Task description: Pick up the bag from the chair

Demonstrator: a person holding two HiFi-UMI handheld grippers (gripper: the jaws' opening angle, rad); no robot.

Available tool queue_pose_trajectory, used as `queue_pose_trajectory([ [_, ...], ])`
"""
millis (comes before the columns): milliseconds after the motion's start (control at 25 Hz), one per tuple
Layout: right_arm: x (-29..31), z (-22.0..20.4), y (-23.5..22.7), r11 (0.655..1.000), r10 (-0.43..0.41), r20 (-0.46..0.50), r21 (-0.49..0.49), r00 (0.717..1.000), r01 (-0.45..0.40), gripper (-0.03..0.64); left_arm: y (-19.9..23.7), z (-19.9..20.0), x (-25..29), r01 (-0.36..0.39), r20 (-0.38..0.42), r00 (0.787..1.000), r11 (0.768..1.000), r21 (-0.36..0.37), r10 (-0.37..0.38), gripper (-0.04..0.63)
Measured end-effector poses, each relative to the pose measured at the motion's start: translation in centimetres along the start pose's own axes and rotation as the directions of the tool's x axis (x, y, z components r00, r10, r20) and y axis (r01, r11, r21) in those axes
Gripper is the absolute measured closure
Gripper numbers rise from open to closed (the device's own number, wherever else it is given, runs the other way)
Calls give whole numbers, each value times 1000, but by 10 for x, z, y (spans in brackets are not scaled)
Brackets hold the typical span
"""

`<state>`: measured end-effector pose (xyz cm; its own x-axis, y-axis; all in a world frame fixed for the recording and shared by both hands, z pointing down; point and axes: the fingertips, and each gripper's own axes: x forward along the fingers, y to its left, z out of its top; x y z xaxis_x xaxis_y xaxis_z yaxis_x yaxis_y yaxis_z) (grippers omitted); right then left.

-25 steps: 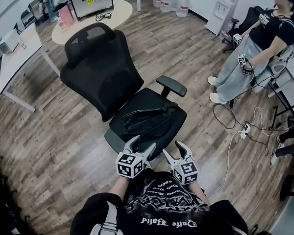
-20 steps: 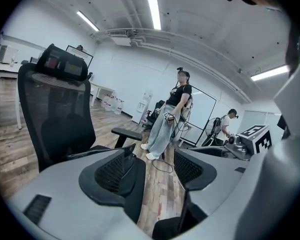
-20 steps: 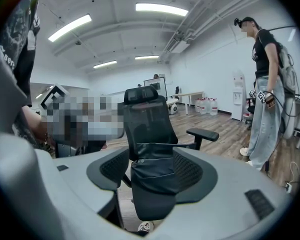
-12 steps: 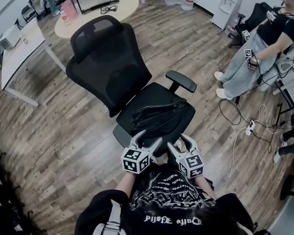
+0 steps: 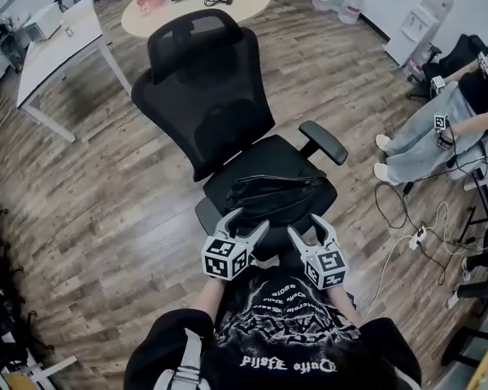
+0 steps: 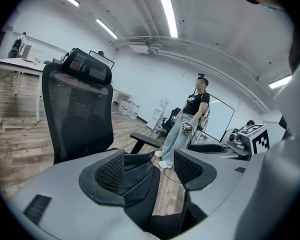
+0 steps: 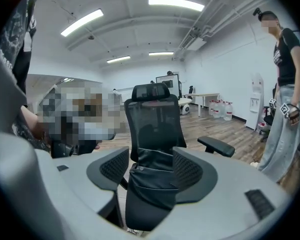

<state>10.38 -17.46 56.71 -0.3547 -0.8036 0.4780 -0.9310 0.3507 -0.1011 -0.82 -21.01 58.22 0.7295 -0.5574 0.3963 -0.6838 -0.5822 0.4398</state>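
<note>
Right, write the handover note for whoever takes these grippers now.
Left gripper: jaws open, empty, at the front edge of the chair.
Right gripper: jaws open, empty, beside the left one.
Bag: lies flat on the chair's seat, just ahead of both grippers, not touched by either.
Done: both grippers are lined up facing the bag.
Left: reach in, close on the bag, lift it off the chair.
</note>
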Motion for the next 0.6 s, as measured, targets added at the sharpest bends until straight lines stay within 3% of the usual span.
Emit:
queue_pose_trajectory([
  [280,39,20,-52,1000,29,-13,-10,999,-29,331,25,11,29,-87,-28,996,996,-20,87,279],
  [480,68,25,-88,990,73,-78,-113,994,-82,331,50,18,58,-158,-68,985,987,-30,156,279],
  [600,88,26,-112,985,105,-106,-124,989,-118,331,71,23,77,-214,-91,973,977,-21,212,279],
])
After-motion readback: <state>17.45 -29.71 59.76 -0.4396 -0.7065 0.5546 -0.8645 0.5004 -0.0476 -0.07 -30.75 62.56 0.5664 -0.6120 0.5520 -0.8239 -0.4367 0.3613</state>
